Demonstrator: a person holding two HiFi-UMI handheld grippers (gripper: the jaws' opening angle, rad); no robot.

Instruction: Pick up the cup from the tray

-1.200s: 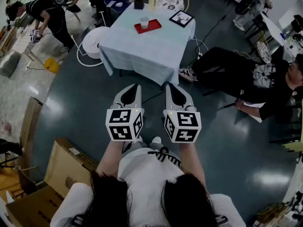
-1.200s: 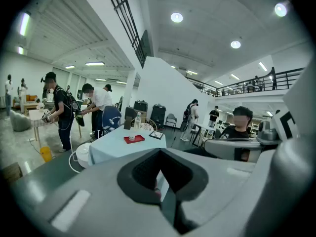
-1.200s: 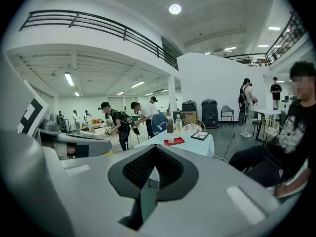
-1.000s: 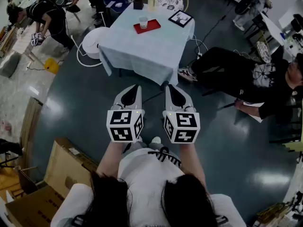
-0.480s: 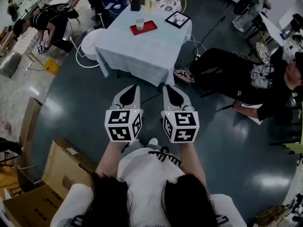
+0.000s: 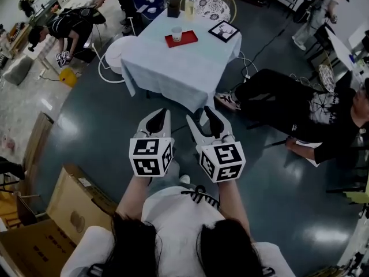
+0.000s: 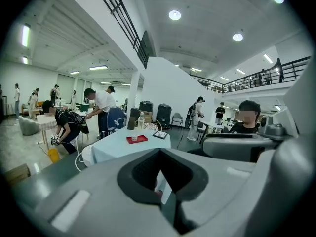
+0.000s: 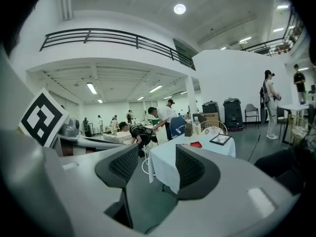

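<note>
Both grippers are low in front of me over the dark floor, well short of the table [image 6: 173, 68] with its pale cloth. Left gripper [image 6: 159, 115]: jaws together, nothing between them. Right gripper [image 6: 200, 120]: jaws apart and empty, with the table's cloth showing through the gap in its own view. The cup [image 6: 176, 33] stands on the red tray [image 6: 187, 40] toward the table's far side, well apart from both grippers. A bottle [image 6: 189, 4] stands beyond the tray and a framed picture [image 6: 224, 31] lies right of it. A seated person in black [image 6: 300, 105] is right of the table.
</note>
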